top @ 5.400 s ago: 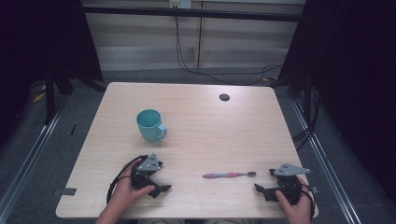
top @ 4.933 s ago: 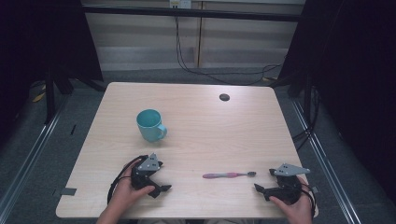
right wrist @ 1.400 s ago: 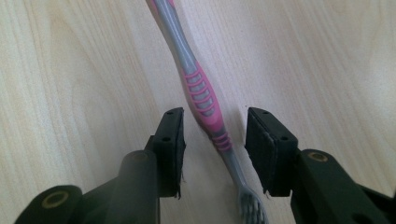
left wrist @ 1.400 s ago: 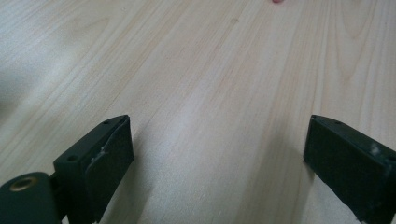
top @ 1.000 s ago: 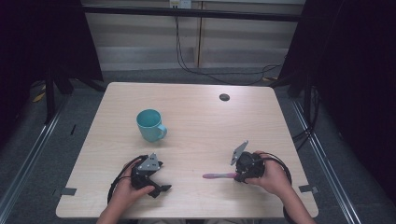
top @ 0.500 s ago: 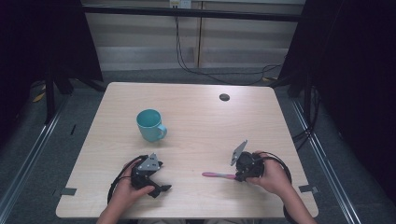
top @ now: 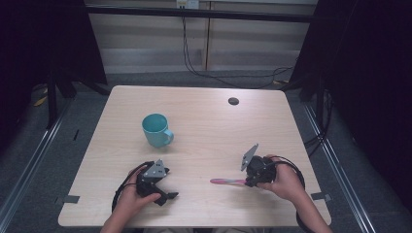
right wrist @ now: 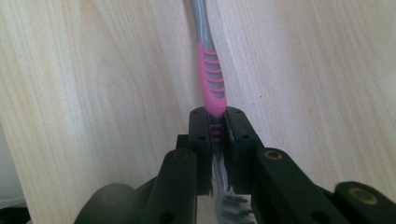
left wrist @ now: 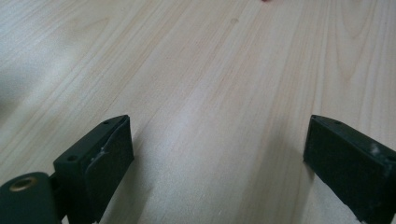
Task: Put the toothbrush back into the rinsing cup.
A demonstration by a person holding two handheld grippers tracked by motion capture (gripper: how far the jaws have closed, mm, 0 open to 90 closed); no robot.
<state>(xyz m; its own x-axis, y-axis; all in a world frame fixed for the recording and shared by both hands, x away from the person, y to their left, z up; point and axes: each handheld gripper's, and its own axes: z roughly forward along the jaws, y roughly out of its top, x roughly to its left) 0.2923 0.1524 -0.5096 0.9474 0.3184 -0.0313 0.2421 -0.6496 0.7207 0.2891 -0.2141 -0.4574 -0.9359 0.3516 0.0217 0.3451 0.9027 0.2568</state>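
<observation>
A pink and grey toothbrush [top: 223,181] lies flat on the wooden table [top: 204,126], near the front edge. My right gripper [top: 248,182] is shut on it. In the right gripper view the two pads pinch the ribbed pink grip [right wrist: 212,84], with the bristle head blurred below the jaws and the grey handle running away from them. My left gripper [top: 167,190] rests on the table at the front left, held by a hand. Its jaws stand wide open [left wrist: 217,144] over bare wood, with nothing between them.
A teal mug [top: 156,129] stands upright left of centre, handle toward the front right. A small dark disc [top: 233,101] sits near the table's far edge. Black cables trail from both grippers, and dark floor surrounds the table.
Since about five seconds ago my right hand has come from the front right corner to the toothbrush's right end. Over the last second both hands have kept still.
</observation>
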